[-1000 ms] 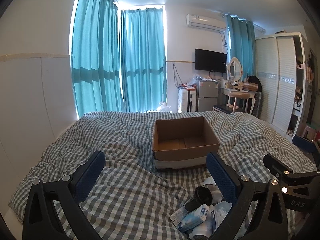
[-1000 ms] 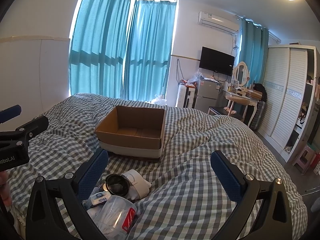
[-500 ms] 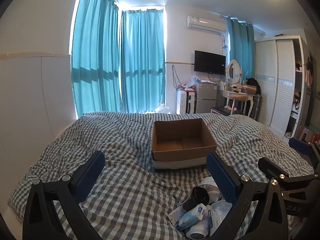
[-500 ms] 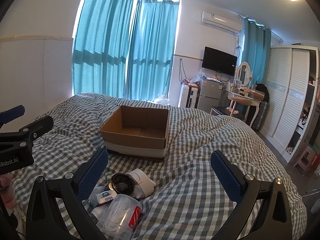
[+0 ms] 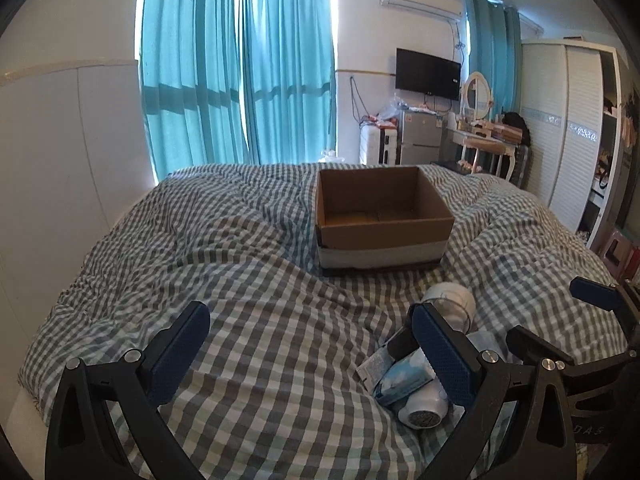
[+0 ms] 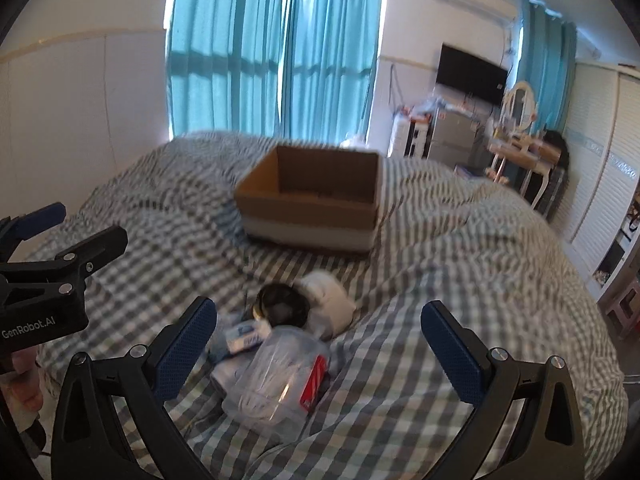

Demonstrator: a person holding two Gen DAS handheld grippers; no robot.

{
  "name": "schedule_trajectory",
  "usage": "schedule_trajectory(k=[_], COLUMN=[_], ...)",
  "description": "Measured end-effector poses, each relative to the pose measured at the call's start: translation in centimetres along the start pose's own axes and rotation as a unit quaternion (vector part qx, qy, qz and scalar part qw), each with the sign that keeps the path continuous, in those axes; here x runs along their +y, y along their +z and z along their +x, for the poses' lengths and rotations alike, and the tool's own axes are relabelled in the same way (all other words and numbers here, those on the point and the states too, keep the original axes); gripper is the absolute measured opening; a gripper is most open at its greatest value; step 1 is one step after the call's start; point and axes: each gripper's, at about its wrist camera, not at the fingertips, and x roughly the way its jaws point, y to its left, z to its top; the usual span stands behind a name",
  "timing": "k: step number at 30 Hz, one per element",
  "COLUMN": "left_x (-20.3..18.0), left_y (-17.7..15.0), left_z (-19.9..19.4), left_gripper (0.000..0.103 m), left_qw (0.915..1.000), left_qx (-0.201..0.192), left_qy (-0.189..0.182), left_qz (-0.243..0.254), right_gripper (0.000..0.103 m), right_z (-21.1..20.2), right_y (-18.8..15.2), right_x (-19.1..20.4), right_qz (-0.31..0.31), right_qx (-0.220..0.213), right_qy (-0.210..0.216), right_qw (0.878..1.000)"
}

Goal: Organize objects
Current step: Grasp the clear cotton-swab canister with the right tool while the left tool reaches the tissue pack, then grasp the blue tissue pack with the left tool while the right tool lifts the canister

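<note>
Now I see my right gripper [image 6: 318,346] spread wide, empty, hovering above the clear plastic jar with a red label [image 6: 276,376] on the grey checked bed [image 6: 460,240]. My left gripper [image 5: 308,344], equally wide, sits left of the pile. Beyond lies the open brown cardboard box [image 6: 312,196], so right looks nearer.

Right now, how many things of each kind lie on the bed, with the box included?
Cardboard box: 1
Clear plastic container: 1
Black round container: 1
White roll: 1
Blue tissue pack: 1
Total: 5 that can be told apart
</note>
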Motion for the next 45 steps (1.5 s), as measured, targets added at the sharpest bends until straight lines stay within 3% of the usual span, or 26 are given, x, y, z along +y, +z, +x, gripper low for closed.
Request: schedule_trajectory(k=[10,17,21,27,34,38,45], left_x=[-1.3,-0.9,-0.7,-1.5,-1.0,-1.8,-4.6], left_y=[-2.7,-3.2,-3.6,-4.2,-4.3,-4.5,-5.1], left_z=[3.3,4.2,4.9,5.6,5.9,6.1,6.4], left_gripper=[0.103,0.103,0.103,0.103,0.103,0.103,0.103], left_qw=[0.9982,0.9971,0.9959,0.9932,0.9900,0.9906,0.9886], left_qx=[0.053,0.074,0.090,0.112,0.120,0.123,0.124], left_qy=[-0.003,-0.002,-0.007,-0.027,-0.066,-0.059,-0.078], left_qz=[0.026,0.018,0.014,0.014,-0.032,-0.007,0.033], right_gripper=[0.076,0.075,0.075,0.064,0.064,0.064,0.063], right_z=[5.2,6.9,7.1,5.9,4.4,3.2,2.3], right_y=[-3.1,-4.4,-4.5,-3.7,-2.9,-1.9,-1.0], right_x=[2.2,2.7,2.7,2.1,0.9,-1.0,-3.2], right_qz=[-0.033,-0.040,-0.041,-0.044,-0.057,-0.033,-0.008], right_qx=[0.086,0.114,0.115,0.095,0.067,0.050,0.037], right_qy=[0.009,0.016,0.020,0.030,0.002,-0.003,-0.007], right_qw=[0.996,0.993,0.992,0.994,0.996,0.998,0.999])
